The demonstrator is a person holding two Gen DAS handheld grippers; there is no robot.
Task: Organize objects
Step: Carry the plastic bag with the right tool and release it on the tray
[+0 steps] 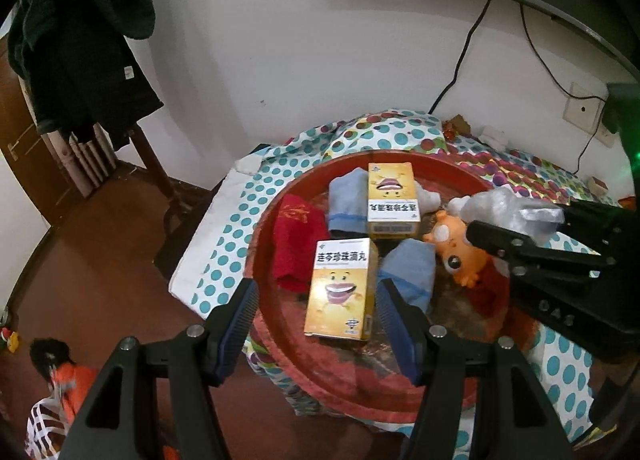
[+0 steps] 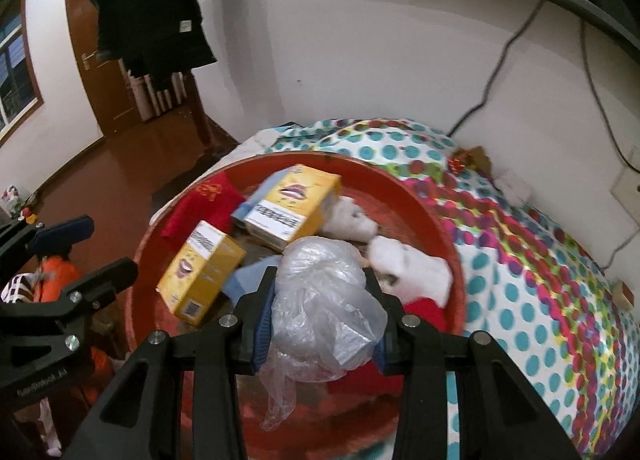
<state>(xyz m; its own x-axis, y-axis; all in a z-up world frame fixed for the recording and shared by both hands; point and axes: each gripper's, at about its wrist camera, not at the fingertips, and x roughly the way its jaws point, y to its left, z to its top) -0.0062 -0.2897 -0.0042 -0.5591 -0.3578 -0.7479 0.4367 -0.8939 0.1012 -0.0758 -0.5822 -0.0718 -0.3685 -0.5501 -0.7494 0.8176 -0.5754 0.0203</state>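
A red round tray [image 1: 320, 376] [image 2: 432, 212] sits on a polka-dot cloth. In it lie two yellow boxes [image 1: 344, 288] [image 1: 392, 200], also in the right wrist view [image 2: 200, 272] [image 2: 292, 204], a red cloth [image 1: 294, 244], blue cloths [image 1: 412, 272] and an orange toy [image 1: 460, 248]. My left gripper [image 1: 318, 292] is open, its jaws either side of the nearer yellow box. My right gripper [image 2: 320, 284] is shut on a crumpled clear plastic bag [image 2: 324, 300], held above the tray; the bag also shows in the left wrist view [image 1: 516, 212].
The dotted cloth [image 2: 540, 280] covers a raised surface against a white wall with cables and a socket [image 1: 584, 110]. Dark clothes [image 1: 80, 32] hang at left by a wooden door. Brown floor lies left of the tray, with bags [image 1: 52, 400] on it.
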